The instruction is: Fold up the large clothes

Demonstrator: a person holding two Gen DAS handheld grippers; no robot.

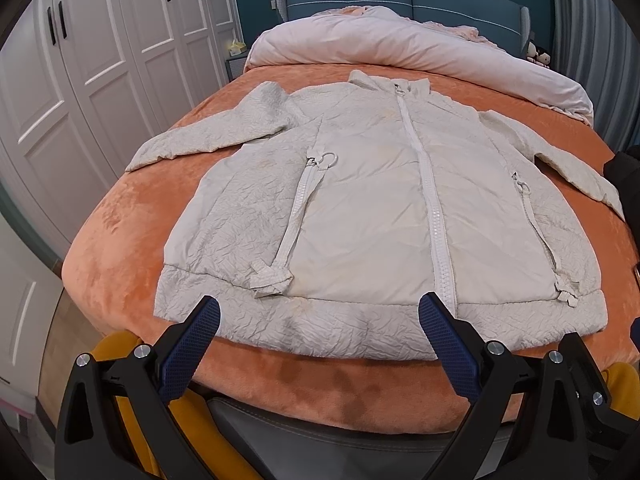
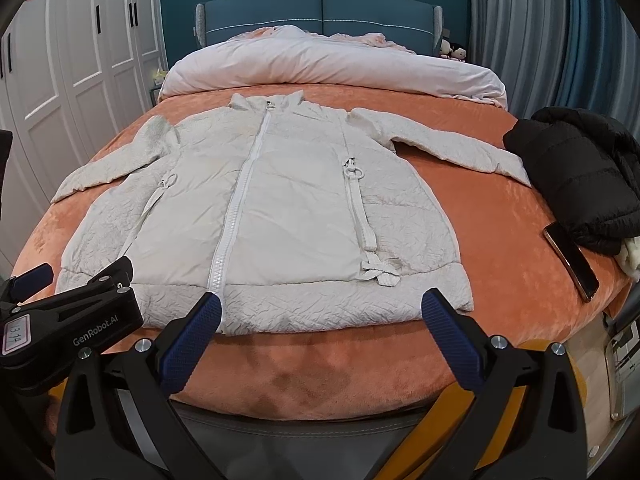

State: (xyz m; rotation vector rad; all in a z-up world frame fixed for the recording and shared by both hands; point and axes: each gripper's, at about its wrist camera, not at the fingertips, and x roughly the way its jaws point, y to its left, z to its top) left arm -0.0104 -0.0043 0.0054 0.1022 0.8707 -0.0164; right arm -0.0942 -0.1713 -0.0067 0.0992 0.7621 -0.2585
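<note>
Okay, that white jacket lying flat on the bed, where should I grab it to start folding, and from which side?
Probably the white jacket by its sleeves. Each lies spread outward, flat on the orange bed cover, with its cuff free. Bring the left claw in from the left onto the left cuff, and the right claw from the right onto the right cuff.

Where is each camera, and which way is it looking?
Left wrist: on the left gripper at the bed's foot, facing the headboard across the white jacket; its open fingers show.
Right wrist: on the right gripper, alongside; its open fingers and the left gripper show.
Both share the jacket, orange bedspread and headboard.
</note>
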